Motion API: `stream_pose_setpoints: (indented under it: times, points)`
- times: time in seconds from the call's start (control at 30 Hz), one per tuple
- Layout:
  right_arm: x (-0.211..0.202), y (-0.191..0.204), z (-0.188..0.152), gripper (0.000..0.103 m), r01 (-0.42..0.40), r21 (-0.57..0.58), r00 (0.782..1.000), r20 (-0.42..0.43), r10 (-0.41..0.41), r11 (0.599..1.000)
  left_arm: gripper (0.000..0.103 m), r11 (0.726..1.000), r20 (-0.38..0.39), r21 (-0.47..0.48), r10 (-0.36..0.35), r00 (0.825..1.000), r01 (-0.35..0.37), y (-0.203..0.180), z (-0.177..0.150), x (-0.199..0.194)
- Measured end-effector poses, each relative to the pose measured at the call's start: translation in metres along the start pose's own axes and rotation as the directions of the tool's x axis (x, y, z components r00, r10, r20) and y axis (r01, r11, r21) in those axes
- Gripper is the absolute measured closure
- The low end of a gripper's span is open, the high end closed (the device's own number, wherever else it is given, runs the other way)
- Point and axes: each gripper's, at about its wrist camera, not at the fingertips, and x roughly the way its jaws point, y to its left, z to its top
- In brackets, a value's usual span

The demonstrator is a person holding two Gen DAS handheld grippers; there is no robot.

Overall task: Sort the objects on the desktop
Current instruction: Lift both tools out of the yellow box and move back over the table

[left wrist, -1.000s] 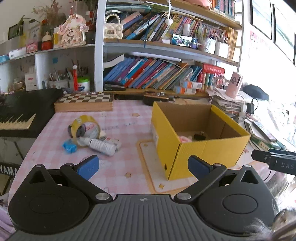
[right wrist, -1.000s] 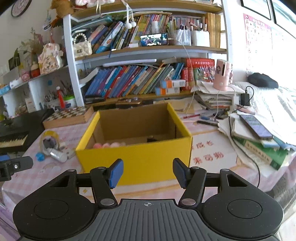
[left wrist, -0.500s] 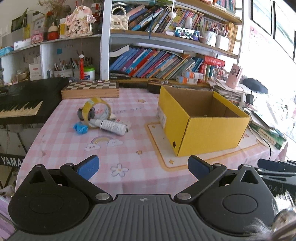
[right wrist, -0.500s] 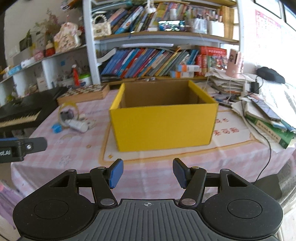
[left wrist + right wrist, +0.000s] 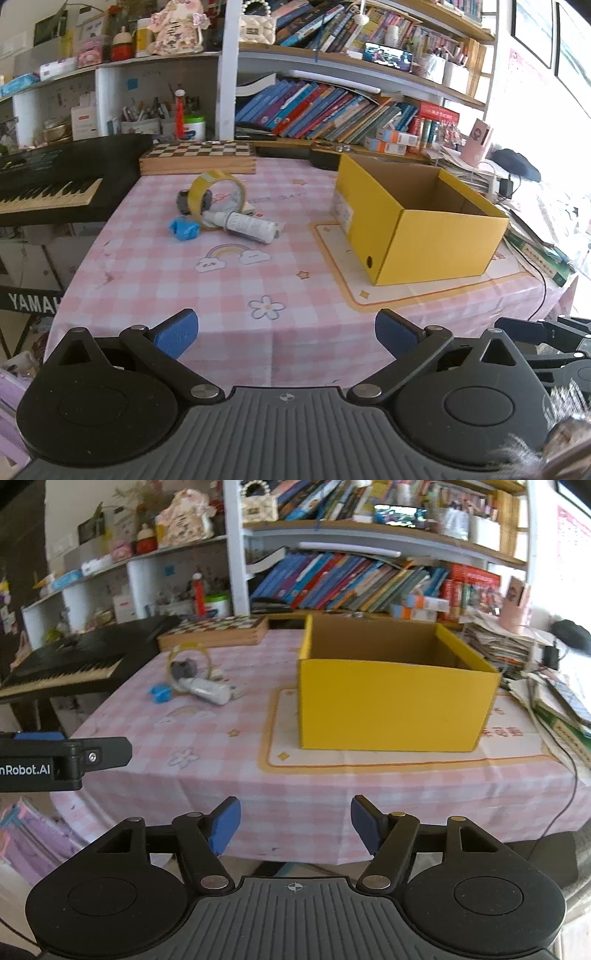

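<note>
Pink checked surface (image 5: 258,288) ahead of us: tape roll (image 5: 218,192), white bottle (image 5: 251,227) and blue wrapper (image 5: 183,229) lie clustered, well apart from the yellow box (image 5: 417,225). Sorting remains unfinished. Left gripper (image 5: 286,332) wide and empty; right gripper (image 5: 295,821) has just been widening, empty.

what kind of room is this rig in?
Most likely a home study or bedroom desk area: crowded bookshelves, a Yamaha keyboard beside the pink checked tablecloth, and a chessboard box at the back.

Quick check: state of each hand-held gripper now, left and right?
Left hand-held gripper: open, holding nothing.
Right hand-held gripper: open, nothing between its blue pads; jaws have just been opening.
</note>
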Motion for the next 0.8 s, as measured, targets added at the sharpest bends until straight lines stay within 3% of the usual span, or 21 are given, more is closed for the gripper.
stream_pose_setpoints:
  times: [0.8]
  points:
    - [0.016,0.068,0.018,0.034,-0.128,-0.144,0.992,0.006,0.13,0.981,0.0,0.992,0.028,-0.072,0.108,0.994,-0.106,0.059,0.0,-0.018]
